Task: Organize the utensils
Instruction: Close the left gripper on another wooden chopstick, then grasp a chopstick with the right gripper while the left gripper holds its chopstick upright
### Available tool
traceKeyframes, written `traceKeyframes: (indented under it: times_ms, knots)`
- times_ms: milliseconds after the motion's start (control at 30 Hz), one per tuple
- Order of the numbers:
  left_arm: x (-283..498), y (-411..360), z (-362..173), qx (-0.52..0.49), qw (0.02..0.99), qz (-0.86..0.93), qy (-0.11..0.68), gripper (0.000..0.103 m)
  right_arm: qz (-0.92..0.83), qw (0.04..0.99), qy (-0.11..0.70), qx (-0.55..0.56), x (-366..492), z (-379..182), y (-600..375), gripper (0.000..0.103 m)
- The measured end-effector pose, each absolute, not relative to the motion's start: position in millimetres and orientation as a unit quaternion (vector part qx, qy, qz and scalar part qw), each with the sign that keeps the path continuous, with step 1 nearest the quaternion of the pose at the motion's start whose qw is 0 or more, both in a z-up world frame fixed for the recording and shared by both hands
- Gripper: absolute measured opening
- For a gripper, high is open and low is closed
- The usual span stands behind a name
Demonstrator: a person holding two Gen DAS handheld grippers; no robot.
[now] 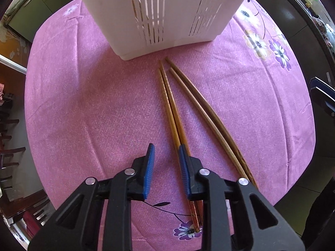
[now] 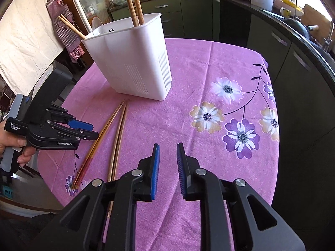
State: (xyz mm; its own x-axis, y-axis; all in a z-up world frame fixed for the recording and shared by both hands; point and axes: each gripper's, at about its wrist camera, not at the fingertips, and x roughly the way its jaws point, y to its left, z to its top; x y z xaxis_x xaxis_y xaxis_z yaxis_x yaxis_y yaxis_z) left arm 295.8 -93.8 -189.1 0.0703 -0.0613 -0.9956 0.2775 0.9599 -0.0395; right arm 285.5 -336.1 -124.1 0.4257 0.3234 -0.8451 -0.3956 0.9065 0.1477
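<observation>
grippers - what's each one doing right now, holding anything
left gripper: open, empty, over the chopsticks on the table.
right gripper: open, empty.

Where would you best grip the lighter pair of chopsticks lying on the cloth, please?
Probably at its thick patterned end, from straight above: the lighter pair lies flat, sticks touching, and the left gripper hangs there, open, with clear cloth on its left.

The utensil holder stands on the tablecloth with chopsticks upright inside; two chopstick pairs lie side by side just before it.
</observation>
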Motion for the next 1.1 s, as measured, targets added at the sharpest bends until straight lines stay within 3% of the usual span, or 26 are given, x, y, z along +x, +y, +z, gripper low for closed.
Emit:
traceKeyframes:
  times_ms: [467, 667, 1100]
  knots:
    - [306, -114, -198, 0.093, 0.718, -0.105, 0.682, 0.008, 0.223, 0.835, 0.501, -0.045, 283, -129, -329, 0.022]
    - [303, -108, -194, 0.089, 0.719, -0.106, 0.681, 0.007, 0.223, 0.832, 0.504, -0.055, 283, -130, -324, 0.022]
    - [266, -71, -108, 0.068, 0.784, -0.127, 0.604, 0.007, 0.239, 0.808, 0.531, -0.089, 286, -136, -288, 0.022]
